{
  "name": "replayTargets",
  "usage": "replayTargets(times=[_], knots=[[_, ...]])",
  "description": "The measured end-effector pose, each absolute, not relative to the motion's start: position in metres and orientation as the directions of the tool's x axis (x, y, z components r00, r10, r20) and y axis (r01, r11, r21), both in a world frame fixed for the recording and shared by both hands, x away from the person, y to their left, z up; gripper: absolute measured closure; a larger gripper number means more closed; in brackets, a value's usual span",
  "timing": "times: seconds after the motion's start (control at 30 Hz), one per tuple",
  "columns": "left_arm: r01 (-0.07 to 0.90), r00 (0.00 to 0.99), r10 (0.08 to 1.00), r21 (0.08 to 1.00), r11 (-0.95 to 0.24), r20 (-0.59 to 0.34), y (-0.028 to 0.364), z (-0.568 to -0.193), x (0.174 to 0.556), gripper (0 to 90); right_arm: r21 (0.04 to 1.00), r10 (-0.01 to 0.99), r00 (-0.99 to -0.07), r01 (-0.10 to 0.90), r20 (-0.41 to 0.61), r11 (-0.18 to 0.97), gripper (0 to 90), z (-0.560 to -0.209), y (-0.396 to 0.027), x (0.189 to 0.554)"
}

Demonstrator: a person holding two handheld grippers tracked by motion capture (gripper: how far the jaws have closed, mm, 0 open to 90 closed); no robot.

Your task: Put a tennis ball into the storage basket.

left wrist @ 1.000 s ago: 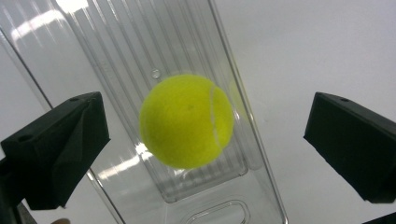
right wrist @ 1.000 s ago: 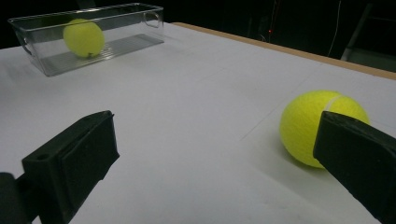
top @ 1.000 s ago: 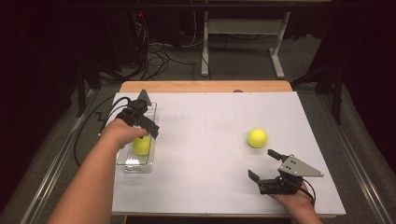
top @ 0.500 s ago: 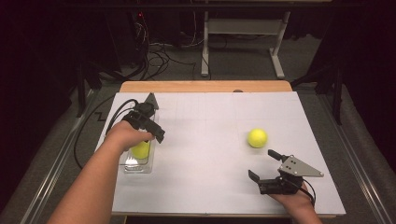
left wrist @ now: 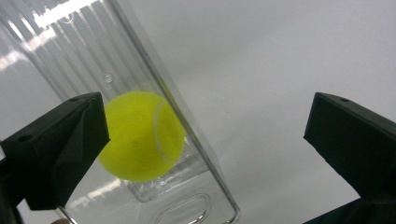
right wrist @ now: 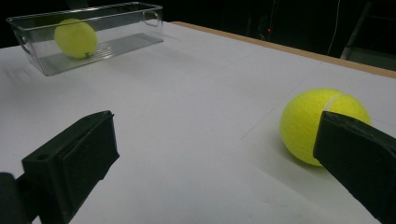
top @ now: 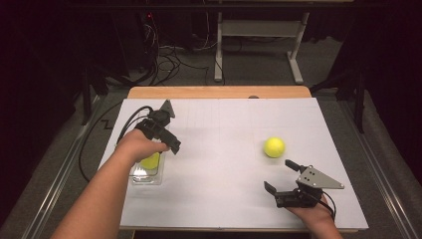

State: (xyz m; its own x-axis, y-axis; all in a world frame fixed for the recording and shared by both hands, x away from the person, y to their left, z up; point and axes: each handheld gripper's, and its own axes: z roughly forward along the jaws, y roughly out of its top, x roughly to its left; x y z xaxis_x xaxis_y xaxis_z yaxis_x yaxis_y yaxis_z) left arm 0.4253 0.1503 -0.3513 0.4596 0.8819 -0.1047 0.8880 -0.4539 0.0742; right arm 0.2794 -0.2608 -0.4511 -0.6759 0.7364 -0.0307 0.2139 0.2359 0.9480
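We see the left gripper point(top: 166, 132) above the near end of the clear bin point(top: 145, 175), jaws spread wide and holding nothing. In the left gripper view its jaws frame the bin wall point(left wrist: 187, 140), with one ball point(left wrist: 140, 136) lying inside on the ribbed floor. We see the right gripper point(top: 282, 175) low over the bench point(top: 219, 149) at the near right, also released, jaws well apart. The second ball point(top: 274, 147) rests on the bench just beyond it, near the far jaw but apart from it; in the right gripper view this ball point(right wrist: 313, 123) lies partly behind the right-hand jaw, and the bin point(right wrist: 121, 32) stands well apart across the bench.
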Motion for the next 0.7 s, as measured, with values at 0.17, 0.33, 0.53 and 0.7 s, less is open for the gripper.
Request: replayTargets(times=[0.17, 0.33, 0.53, 0.7], knots=[[0.867, 0.497, 0.862, 0.091, -0.49, -0.1, 0.14, -0.351, 0.422, 0.7, 0.947, 0.736, -0.676, 0.216, -0.03, 0.237, 0.2, -0.451, -0.262, 0.28], [0.863, 0.505, 0.853, 0.095, -0.497, -0.128, 0.128, -0.353, 0.417, 0.7, 0.947, 0.737, -0.675, 0.217, -0.031, 0.238, 0.2, -0.452, -0.262, 0.28], [0.842, 0.54, 0.83, 0.102, -0.531, -0.141, 0.109, -0.362, 0.411, 0.7, 0.947, 0.737, -0.675, 0.215, -0.033, 0.239, 0.2, -0.451, -0.261, 0.28], [0.834, 0.552, 0.82, 0.106, -0.542, -0.148, 0.1, -0.367, 0.407, 0.7, 0.946, 0.736, -0.676, 0.215, -0.035, 0.242, 0.2, -0.452, -0.261, 0.28]])
